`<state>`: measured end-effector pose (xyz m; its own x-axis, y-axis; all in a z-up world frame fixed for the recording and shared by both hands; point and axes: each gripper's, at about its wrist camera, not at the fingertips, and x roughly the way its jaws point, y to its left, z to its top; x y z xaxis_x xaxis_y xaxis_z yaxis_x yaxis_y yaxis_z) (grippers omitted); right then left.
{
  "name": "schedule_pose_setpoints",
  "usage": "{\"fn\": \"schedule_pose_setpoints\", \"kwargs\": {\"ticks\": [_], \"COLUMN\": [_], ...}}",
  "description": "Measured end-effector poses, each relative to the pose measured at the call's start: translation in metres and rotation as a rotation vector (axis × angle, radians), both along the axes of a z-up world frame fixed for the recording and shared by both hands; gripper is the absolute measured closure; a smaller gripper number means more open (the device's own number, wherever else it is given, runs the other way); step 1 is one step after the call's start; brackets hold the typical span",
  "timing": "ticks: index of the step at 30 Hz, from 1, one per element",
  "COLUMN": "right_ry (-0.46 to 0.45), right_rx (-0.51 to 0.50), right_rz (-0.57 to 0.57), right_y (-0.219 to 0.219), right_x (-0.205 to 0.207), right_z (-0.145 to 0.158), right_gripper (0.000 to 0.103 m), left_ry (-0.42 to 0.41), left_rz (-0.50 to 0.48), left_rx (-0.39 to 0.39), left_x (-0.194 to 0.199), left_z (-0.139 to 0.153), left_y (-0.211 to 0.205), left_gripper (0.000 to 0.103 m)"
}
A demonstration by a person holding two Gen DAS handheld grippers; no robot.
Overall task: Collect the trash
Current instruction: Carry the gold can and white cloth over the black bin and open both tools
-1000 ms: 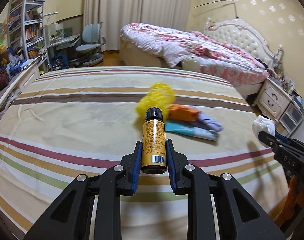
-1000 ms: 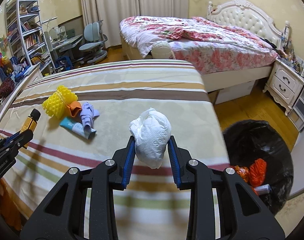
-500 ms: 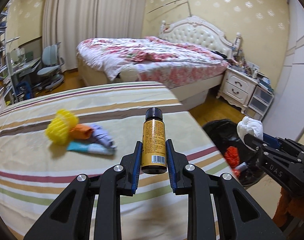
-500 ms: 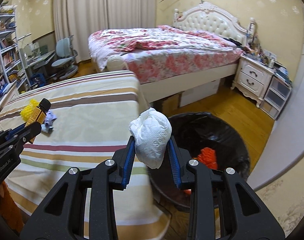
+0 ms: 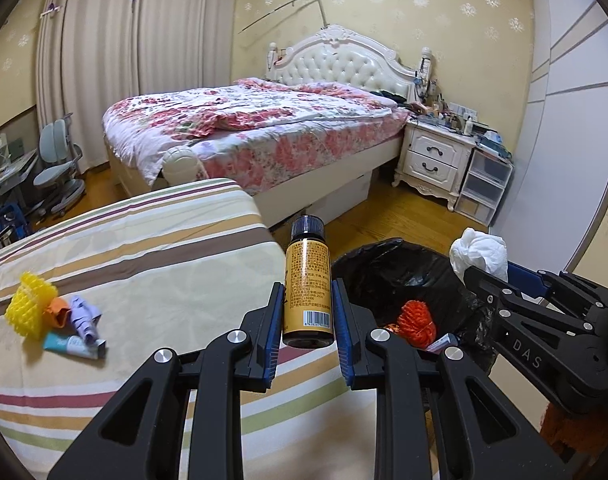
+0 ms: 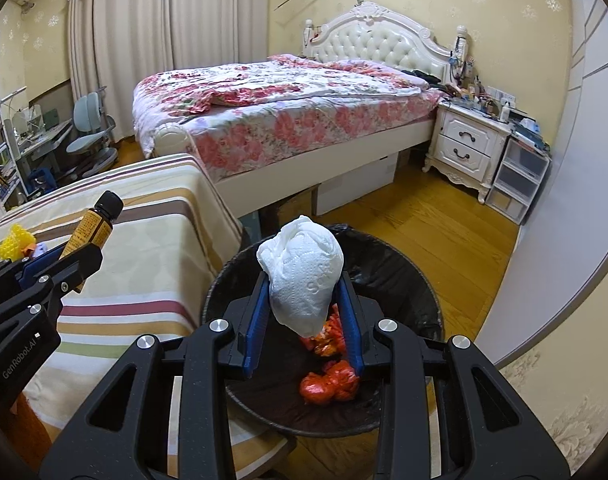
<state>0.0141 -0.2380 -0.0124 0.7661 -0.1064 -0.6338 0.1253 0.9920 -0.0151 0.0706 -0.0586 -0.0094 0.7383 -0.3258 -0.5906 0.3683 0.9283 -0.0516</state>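
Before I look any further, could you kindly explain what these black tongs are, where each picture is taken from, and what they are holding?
They are hand-held grippers, one in each of a person's hands, with a fisheye camera on each looking along its two fingers. The left camera's picture shows the left gripper clamped on a small amber bottle with a black cap. The right camera's picture shows the right gripper clamped on a crumpled white tissue, held above a bin lined with a black bag, with orange-red trash inside. On the striped bedspread lie a yellow foam net, an orange scrap, a purple scrap and a teal tube.
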Motion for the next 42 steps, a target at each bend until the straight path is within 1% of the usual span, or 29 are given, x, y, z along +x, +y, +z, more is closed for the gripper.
{"fn": "schedule_pose_setpoints", "kwargs": {"ticks": [10, 16, 27, 30, 31, 32, 33, 35, 37, 39, 42], "right_ry": [0.013, 0.023, 0.028, 0.027, 0.027, 0.024, 0.024, 0.025, 0.022, 0.02, 0.018], "right_rx": [0.031, 0.045, 0.065, 0.064, 0.06, 0.055, 0.051, 0.049, 0.049, 0.051, 0.053], "right_rz": [-0.057, -0.083, -0.117, -0.12, -0.123, -0.127, -0.129, -0.131, -0.138, -0.144, -0.151], "right_y": [-0.025, -0.033, -0.045, -0.046, -0.046, -0.046, -0.047, -0.048, -0.05, -0.052, -0.054], "right_x": [0.012, 0.018, 0.028, 0.029, 0.028, 0.028, 0.028, 0.028, 0.028, 0.026, 0.025], "right_z": [-0.011, -0.018, -0.022, -0.022, -0.022, -0.022, -0.022, -0.023, -0.023, -0.023, -0.022], "right_gripper": [0.07, 0.07, 0.07, 0.068, 0.064, 0.063, 0.062, 0.061, 0.059, 0.059, 0.058], "left_ry": [0.006, 0.004, 0.016, 0.005, 0.002, 0.003, 0.002, -0.003, -0.006, -0.007, -0.005], "left_rz": [-0.036, -0.053, -0.068, -0.068, -0.065, -0.065, -0.062, -0.055, -0.053, -0.045, -0.034], "left_rx": [0.04, 0.058, 0.097, 0.114, 0.121, 0.124, 0.125, 0.122, 0.127, 0.132, 0.123], "left_x": [0.018, 0.023, 0.034, 0.035, 0.035, 0.035, 0.035, 0.035, 0.034, 0.034, 0.034], "left_z": [-0.007, -0.009, -0.017, -0.017, -0.018, -0.018, -0.019, -0.019, -0.02, -0.02, -0.018], "left_y": [-0.033, -0.048, -0.063, -0.066, -0.066, -0.066, -0.067, -0.066, -0.065, -0.064, -0.06], "left_gripper": [0.078, 0.078, 0.078, 0.078, 0.076, 0.073, 0.064, 0.055, 0.052, 0.046, 0.045]}}
